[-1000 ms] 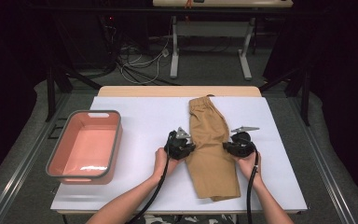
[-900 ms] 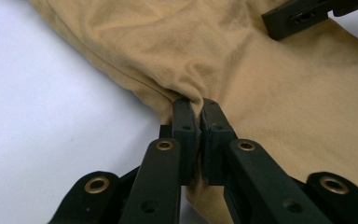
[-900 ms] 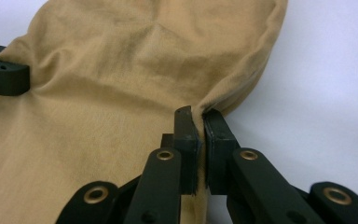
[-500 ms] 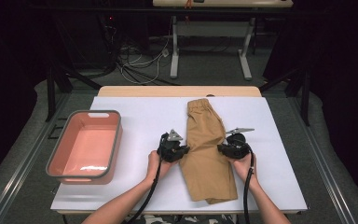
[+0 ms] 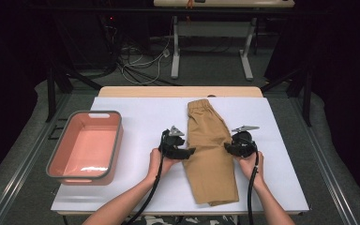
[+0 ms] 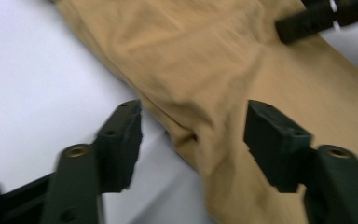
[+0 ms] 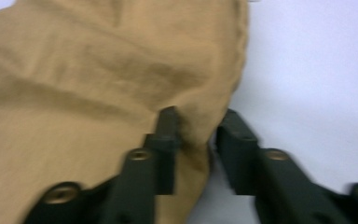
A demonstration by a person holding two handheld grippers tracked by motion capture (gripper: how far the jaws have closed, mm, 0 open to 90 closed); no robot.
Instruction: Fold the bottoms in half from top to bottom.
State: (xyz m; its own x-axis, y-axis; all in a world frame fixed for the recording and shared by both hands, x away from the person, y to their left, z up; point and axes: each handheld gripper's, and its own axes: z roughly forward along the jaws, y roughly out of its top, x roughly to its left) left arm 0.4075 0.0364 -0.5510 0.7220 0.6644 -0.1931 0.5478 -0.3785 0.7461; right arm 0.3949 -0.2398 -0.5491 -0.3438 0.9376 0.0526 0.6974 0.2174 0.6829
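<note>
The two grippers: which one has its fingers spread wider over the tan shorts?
The left gripper. Its fingers have just been opening and straddle the edge of the tan shorts with clear gaps. The right gripper has opened less, the hem bunched between its fingers.

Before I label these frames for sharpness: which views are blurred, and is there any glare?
High view: sharp on the table, dark surroundings, a glare patch in the pink tub. Left gripper view: the tan shorts are soft, and the left gripper is smeared by motion. Right gripper view: soft throughout, the right gripper blurred at its edges, the white tabletop bright but not blown out.
</note>
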